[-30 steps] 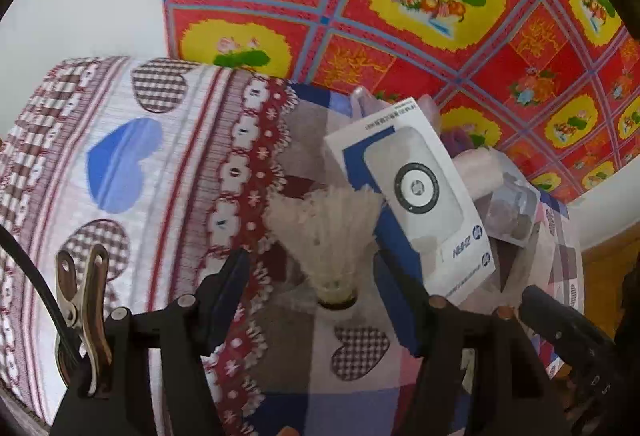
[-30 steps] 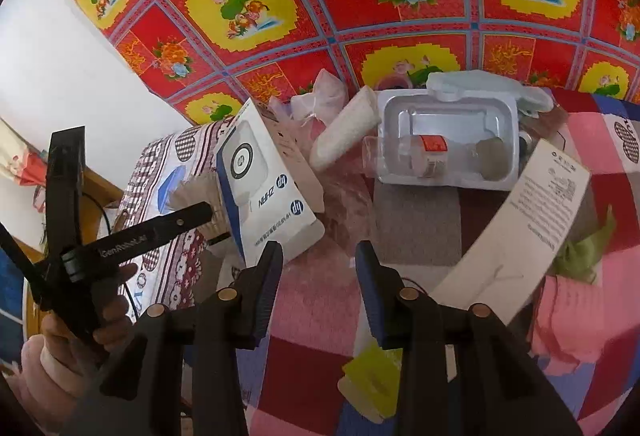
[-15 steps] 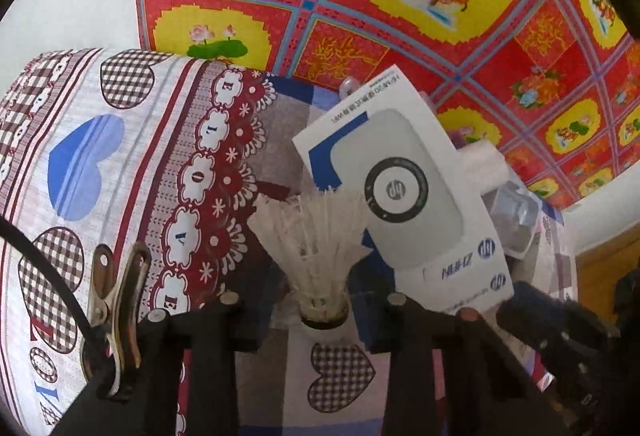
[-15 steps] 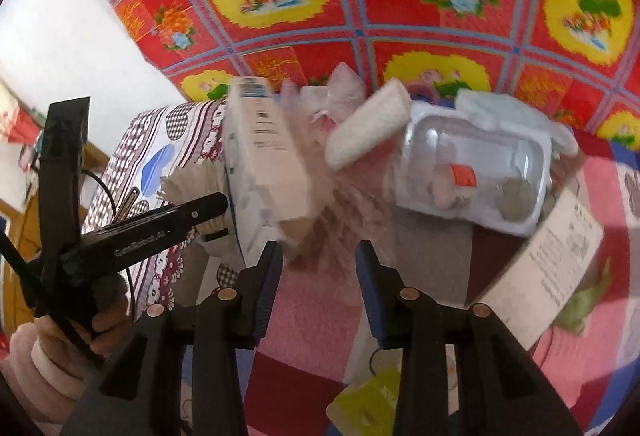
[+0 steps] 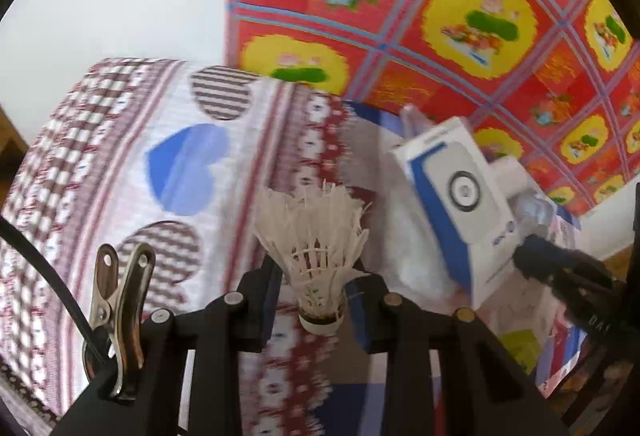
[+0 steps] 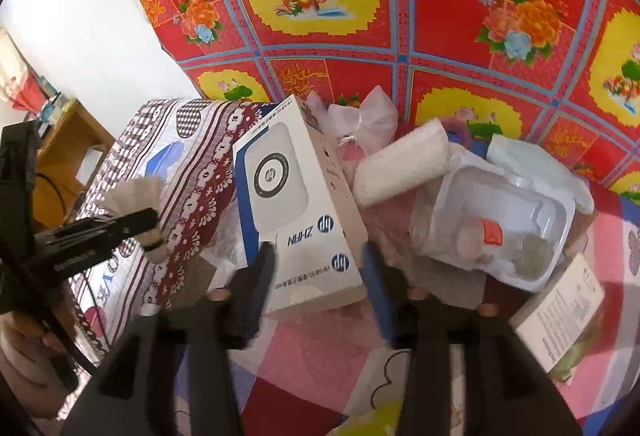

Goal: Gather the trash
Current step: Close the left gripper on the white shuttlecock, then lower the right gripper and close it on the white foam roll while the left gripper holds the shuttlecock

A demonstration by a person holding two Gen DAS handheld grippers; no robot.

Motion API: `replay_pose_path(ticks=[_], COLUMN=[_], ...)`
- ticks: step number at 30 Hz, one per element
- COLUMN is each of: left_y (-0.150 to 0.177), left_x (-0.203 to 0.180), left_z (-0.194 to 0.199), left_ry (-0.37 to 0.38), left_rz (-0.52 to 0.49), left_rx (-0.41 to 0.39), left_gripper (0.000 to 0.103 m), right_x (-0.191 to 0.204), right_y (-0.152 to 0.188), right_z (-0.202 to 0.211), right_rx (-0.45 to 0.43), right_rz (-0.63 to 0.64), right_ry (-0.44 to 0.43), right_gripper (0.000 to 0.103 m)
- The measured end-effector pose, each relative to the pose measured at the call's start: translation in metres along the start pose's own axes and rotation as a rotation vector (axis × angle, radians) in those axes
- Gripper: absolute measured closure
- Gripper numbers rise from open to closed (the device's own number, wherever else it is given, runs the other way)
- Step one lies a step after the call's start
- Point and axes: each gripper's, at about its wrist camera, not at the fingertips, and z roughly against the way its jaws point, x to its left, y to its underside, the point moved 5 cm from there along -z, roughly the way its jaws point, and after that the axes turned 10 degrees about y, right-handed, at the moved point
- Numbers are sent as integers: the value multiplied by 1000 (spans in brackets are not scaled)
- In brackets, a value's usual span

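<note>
Left claw (image 5: 318, 294) pinches shuttlecock (image 5: 316, 236) low on its skirt by the cork, above the patterned surface (image 5: 132, 140); feathers light, crushable. Right claw (image 6: 318, 270) is opening astride the white HP box (image 6: 296, 204): stiff, light carton; grip its long sides.

A second ago the left gripper (image 5: 316, 300) stood wide around the shuttlecock (image 5: 316, 244); now its fingers press on the shuttlecock's base and it is lifted off the heart-patterned cloth (image 5: 180, 164), farther from the white and blue box (image 6: 296, 212). The right gripper (image 6: 316, 272), narrow before, is opening its jaws, which now straddle the near end of that box without pressing it.
</note>
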Motion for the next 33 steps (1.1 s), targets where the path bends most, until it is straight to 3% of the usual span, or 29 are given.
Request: replay_pose_path(ticks=[14, 22, 27, 33], left_y=[-1, -4, -4, -3], left_x=[35, 39, 43, 45], left_z=[12, 6, 9, 9], left_ry=[-21, -9, -16, -16], left_rz=[22, 8, 3, -2], left_rx=[22, 51, 57, 61], left_gripper=[71, 71, 71, 71], right_x=[25, 48, 75, 59], right_y=[-12, -23, -20, -13], right_z=[-34, -50, -35, -27], right_rx=[60, 71, 54, 42], right_rz=[116, 196, 191, 157], right_ry=[-40, -22, -182, -114], right_gripper=[39, 30, 30, 30])
